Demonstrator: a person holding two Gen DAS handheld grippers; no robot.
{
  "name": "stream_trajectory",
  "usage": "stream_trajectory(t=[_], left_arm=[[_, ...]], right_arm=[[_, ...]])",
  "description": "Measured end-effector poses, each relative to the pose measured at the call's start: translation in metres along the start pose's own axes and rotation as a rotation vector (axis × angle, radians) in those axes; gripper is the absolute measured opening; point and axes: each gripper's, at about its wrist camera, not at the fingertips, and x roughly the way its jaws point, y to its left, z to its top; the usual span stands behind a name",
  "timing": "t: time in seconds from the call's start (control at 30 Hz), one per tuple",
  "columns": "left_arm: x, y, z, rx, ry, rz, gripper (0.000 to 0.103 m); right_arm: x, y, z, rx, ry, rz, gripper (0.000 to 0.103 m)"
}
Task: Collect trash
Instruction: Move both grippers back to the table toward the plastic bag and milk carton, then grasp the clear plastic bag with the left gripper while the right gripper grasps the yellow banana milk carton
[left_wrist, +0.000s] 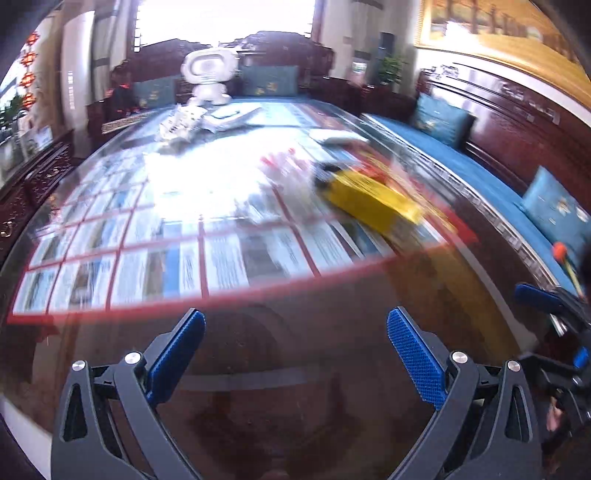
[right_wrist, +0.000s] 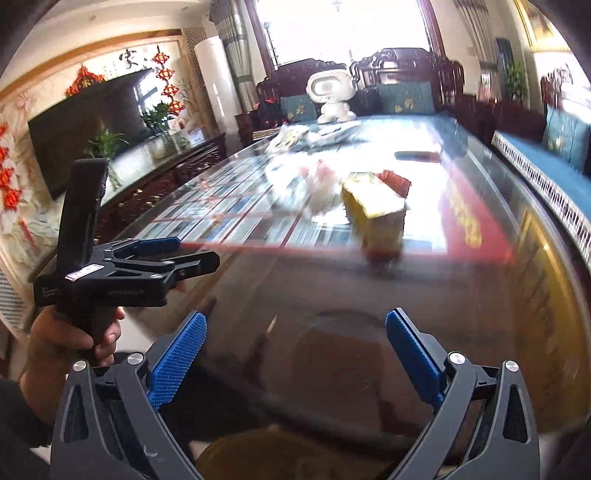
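Observation:
A yellow carton (left_wrist: 373, 197) lies on the glass table (left_wrist: 258, 332); in the right wrist view the carton (right_wrist: 376, 210) stands torn open. Crumpled clear plastic with red bits (left_wrist: 284, 166) lies beside it, also in the right wrist view (right_wrist: 314, 181). My left gripper (left_wrist: 295, 332) is open and empty over the near table edge, and shows from the side in the right wrist view (right_wrist: 192, 251). My right gripper (right_wrist: 295, 332) is open and empty, short of the carton. Both views are blurred.
A white robot toy (right_wrist: 332, 96) and wrappers (left_wrist: 184, 122) sit at the table's far end, with a flat dark item (right_wrist: 417, 155) near them. A blue-cushioned wooden bench (left_wrist: 480, 177) runs along the right. A television (right_wrist: 85, 125) and plants stand left.

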Motion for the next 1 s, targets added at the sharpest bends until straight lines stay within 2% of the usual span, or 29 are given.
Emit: stream_trajectory(t=[0.07, 0.17, 0.3, 0.37, 0.63, 0.67, 0.73, 0.77, 1.0], left_arm=[[0.023, 0.001, 0.021, -0.015, 0.003, 0.031, 0.099], [0.047, 0.005, 0.039, -0.033, 0.019, 0.028, 0.099], [0.088, 0.01, 0.062, -0.046, 0.067, 0.085, 0.099], [0.106, 0.015, 0.071, -0.072, 0.096, 0.084, 0.099], [0.122, 0.021, 0.081, -0.089, 0.097, 0.07, 0.099], [0.122, 0.021, 0.081, -0.086, 0.099, 0.068, 0.099], [0.124, 0.021, 0.08, -0.082, 0.103, 0.073, 0.099], [0.125, 0.022, 0.08, -0.082, 0.105, 0.074, 0.099], [0.135, 0.022, 0.091, -0.099, 0.103, 0.083, 0.099]], right_arm=[[0.019, -0.009, 0.019, -0.019, 0.013, -0.054, 0.095], [0.052, -0.024, 0.038, -0.04, 0.06, -0.116, 0.095], [0.096, -0.046, 0.058, -0.039, 0.128, -0.156, 0.095], [0.115, -0.058, 0.066, -0.022, 0.15, -0.166, 0.095], [0.162, -0.076, 0.082, -0.043, 0.189, -0.184, 0.094], [0.164, -0.076, 0.081, -0.045, 0.194, -0.168, 0.092], [0.166, -0.075, 0.079, -0.048, 0.217, -0.115, 0.056], [0.167, -0.073, 0.08, -0.048, 0.231, -0.1, 0.043], [0.136, -0.07, 0.082, -0.022, 0.163, -0.044, 0.043]])
